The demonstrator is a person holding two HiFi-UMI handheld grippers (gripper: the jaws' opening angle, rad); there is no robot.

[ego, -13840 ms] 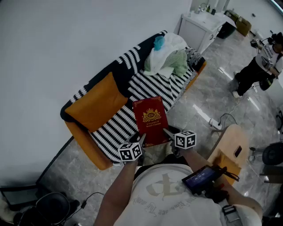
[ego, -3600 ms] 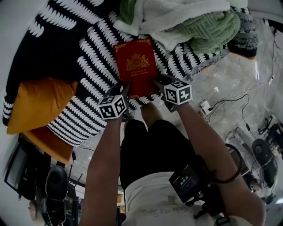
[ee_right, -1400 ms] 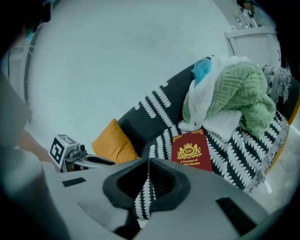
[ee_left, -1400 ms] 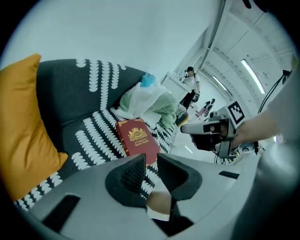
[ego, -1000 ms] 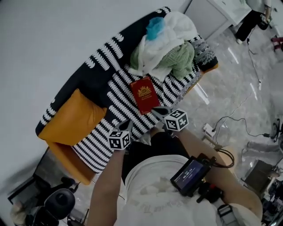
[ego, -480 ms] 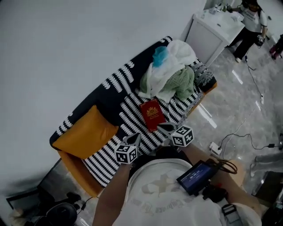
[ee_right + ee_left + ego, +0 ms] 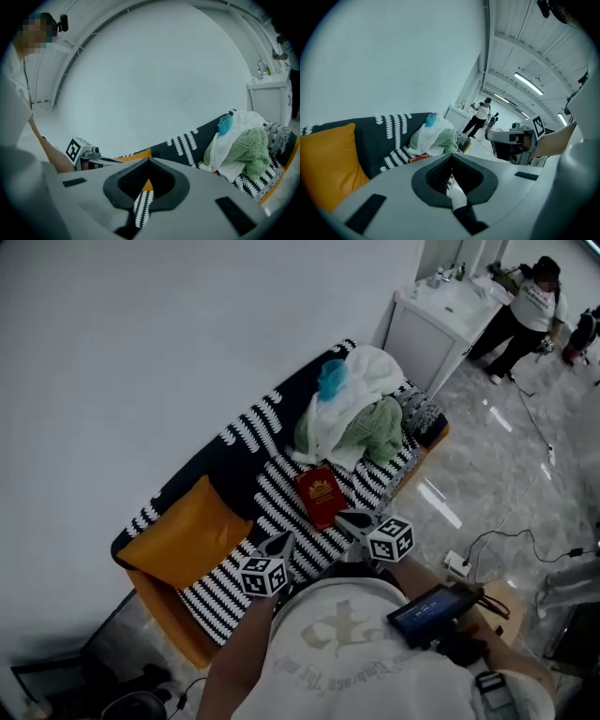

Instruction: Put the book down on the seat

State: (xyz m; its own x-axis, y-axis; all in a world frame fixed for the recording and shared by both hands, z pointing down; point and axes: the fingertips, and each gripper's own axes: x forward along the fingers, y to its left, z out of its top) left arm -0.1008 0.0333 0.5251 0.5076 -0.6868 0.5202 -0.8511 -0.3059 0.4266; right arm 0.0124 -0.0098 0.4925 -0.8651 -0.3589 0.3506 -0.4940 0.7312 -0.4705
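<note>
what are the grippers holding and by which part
Nothing. The left gripper and right gripper are both shut and empty; the red book lies on the striped seat, apart from both.

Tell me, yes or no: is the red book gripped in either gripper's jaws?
No, the red book lies flat on the striped seat, clear of the left gripper and right gripper, both shut on nothing.
</note>
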